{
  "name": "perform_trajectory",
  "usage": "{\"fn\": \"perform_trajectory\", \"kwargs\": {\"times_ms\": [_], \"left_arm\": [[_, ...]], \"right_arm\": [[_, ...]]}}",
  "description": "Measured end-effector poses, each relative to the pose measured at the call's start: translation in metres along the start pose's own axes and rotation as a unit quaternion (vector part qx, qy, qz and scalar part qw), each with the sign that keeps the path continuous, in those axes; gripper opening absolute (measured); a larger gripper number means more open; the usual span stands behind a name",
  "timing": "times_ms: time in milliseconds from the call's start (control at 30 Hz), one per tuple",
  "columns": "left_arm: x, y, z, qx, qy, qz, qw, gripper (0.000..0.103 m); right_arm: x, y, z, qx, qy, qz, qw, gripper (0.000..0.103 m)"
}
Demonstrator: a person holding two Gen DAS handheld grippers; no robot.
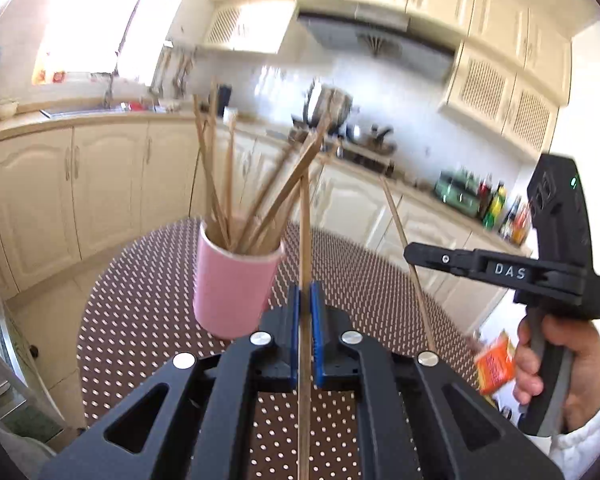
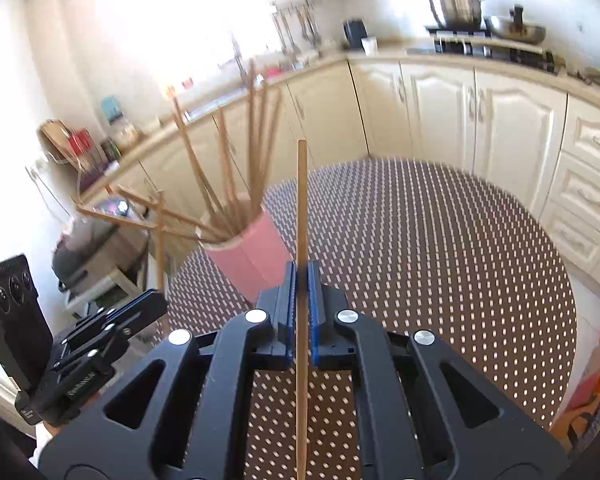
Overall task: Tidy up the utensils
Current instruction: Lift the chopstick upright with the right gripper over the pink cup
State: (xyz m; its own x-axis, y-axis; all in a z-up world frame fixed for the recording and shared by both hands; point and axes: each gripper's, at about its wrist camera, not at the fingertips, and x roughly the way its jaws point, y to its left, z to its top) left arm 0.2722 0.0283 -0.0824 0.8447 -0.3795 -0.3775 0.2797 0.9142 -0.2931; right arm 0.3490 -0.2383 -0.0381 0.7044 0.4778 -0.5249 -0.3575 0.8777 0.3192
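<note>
In the left wrist view, the left gripper (image 1: 305, 300) fills the lower middle of the frame, its blue-padded jaws closed on a single wooden chopstick (image 1: 305, 248). The stick runs nearly straight up the picture, from the bottom edge through the jaws to a tip above them, beside the cup. Just left of and above the jaws stands the pink cup (image 1: 234, 284) on the brown dotted table (image 1: 140, 308), with a bundle of chopsticks (image 1: 236, 184) fanning out of its mouth. The held stick is outside the cup, close to its right side; whether it touches the rim cannot be told.

At the right of that frame, the right gripper (image 1: 410, 254) points toward the left, held by a hand (image 1: 556, 364). A second chopstick (image 1: 410, 260) crosses at its tip, slanting from the middle of the frame down to the right.

In the right wrist view, the right gripper (image 2: 301, 300) sits in the lower middle, jaws clamped on that chopstick (image 2: 301, 216), which stands upright in the picture. The pink cup (image 2: 252, 256) leans just left of the jaws, its rim apart from the held stick. The left gripper (image 2: 156, 300) shows at the lower left, a stick rising from its tip.

An orange packet (image 1: 496, 364) lies at the lower right of the left wrist view.
</note>
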Motion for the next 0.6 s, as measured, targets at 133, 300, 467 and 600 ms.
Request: {"fn": "perform_trajectory", "kwargs": {"times_ms": [133,300,467,600], "left_arm": [[-0.02,0.007,0.006,0.007,-0.035,-0.006,0.9993,0.006],[-0.043,0.007,0.005,-0.001,-0.075,-0.014,0.9971,0.006],[-0.069,0.013,0.018,-0.02,-0.128,-0.032,0.991,0.006],[-0.08,0.021,0.036,-0.033,-0.175,-0.028,0.9836,0.006]], "right_arm": [[-0.007,0.012,0.012,-0.002,-0.036,0.018,0.999,0.006],[-0.001,0.02,0.022,-0.009,-0.061,0.033,0.998,0.006],[0.012,0.032,0.028,-0.015,-0.082,0.04,0.996,0.006],[0.019,0.041,0.035,-0.024,-0.106,0.044,0.993,0.006]]}}
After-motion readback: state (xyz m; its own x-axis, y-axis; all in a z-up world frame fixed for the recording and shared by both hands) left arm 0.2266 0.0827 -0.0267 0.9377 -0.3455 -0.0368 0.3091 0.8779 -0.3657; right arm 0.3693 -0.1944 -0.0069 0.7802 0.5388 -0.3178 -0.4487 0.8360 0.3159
